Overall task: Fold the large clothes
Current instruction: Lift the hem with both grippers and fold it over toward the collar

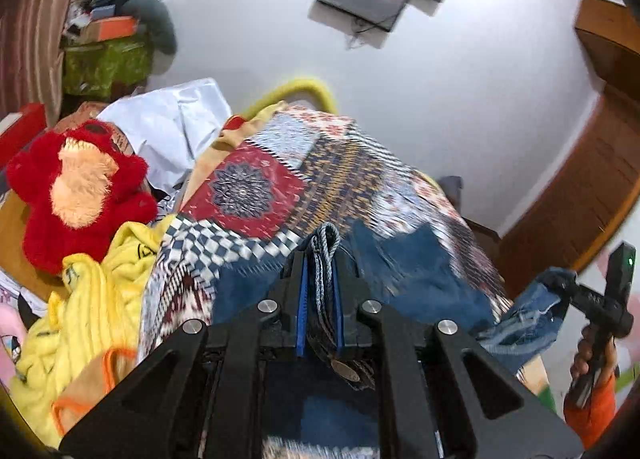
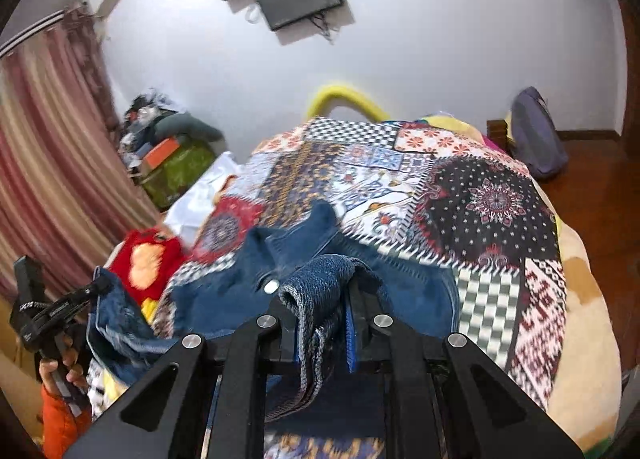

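A pair of blue jeans [image 2: 256,279] lies over the patterned bedspread [image 2: 480,211] on the bed. My left gripper [image 1: 320,259] is shut on a fold of the denim waistband. My right gripper [image 2: 320,291] is shut on another bunched fold of denim, next to the metal button [image 2: 271,286]. The jeans also show in the left wrist view [image 1: 408,271], stretched toward the right gripper [image 1: 568,283] at the far right. The left gripper shows at the left of the right wrist view [image 2: 100,287], holding denim.
A red plush toy [image 1: 80,187], a yellow blanket [image 1: 92,299] and a white pillow [image 1: 172,127] lie at the bed's left. A green box with clutter [image 1: 108,63] stands by the curtain. A dark bag [image 2: 536,135] sits on the wooden floor at the right.
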Available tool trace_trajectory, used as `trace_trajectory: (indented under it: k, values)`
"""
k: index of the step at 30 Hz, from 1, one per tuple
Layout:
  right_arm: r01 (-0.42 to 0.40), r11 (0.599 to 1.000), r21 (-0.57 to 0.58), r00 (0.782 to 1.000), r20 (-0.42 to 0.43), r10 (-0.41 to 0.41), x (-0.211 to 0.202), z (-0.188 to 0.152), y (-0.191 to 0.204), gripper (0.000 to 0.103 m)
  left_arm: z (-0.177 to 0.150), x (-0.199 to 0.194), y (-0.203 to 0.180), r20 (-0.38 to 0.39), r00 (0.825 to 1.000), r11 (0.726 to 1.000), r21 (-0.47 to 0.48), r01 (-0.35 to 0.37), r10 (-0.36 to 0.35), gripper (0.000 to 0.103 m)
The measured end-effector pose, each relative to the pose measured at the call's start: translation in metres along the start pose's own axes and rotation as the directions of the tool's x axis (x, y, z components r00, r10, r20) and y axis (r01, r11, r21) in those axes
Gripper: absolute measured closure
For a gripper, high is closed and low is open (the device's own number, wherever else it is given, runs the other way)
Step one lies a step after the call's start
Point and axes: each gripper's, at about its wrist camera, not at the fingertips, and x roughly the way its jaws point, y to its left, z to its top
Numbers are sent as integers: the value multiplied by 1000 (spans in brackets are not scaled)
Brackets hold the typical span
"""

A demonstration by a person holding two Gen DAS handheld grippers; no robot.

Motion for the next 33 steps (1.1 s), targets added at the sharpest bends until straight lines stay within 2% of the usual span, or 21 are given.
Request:
trace_trajectory:
  k: [2,4,6,8,10,12,15,20,22,25,27,28,30,32,33]
  values:
    - [26,1000,15,999,-20,-26,26,5,-9,90,7,26,10,-11,999,999,-20,-38,38,94]
    - [51,998,30,997,-50,-50,53,8,-19,90,12,51,23,-23,996,995,-37,-92,92,101]
    - [71,996,51,992,-105,-66,88,6,-35,90,18,75,40,-36,990,989,-65,-135,133,103]
    - [111,993,48,984,-144,-103,115,-1,-46,90,18,102,59,-95,985,982,-102,-156,147,103]
    - [132,990,49,977,-173,-121,135,-8,-58,90,12,122,69,-146,976,979,-97,-179,164,103]
    - [122,990,72,973,-206,-105,147,-14,-71,90,3,132,70,-184,966,980,-51,-193,180,103]
    - [60,992,108,973,-228,-34,149,-14,-86,90,-12,135,59,-211,955,978,61,-201,209,103]
    - [24,992,127,972,-233,6,128,3,-90,90,-23,114,26,-163,935,925,270,-266,316,100]
    - [28,990,136,974,-225,4,116,12,-89,90,-22,104,18,-144,933,914,297,-278,331,97]
    - [25,982,185,976,-219,17,101,22,-92,90,-19,90,10,-146,944,924,297,-243,295,86]
    - [50,984,173,973,-229,-9,94,27,-89,90,-20,83,5,-145,948,926,300,-231,283,70]
    - [53,986,158,975,-224,-17,91,30,-86,90,-22,80,2,-144,951,927,302,-223,275,65]
    - [70,990,123,975,-218,-42,86,32,-75,90,-27,77,-4,-145,957,932,304,-197,250,45]
    - [124,991,42,962,-249,-109,91,30,-62,90,-33,81,-10,-165,958,934,312,-174,234,29]
    - [151,988,3,954,-261,-145,93,27,-56,90,-37,86,-12,-181,955,934,316,-168,233,28]
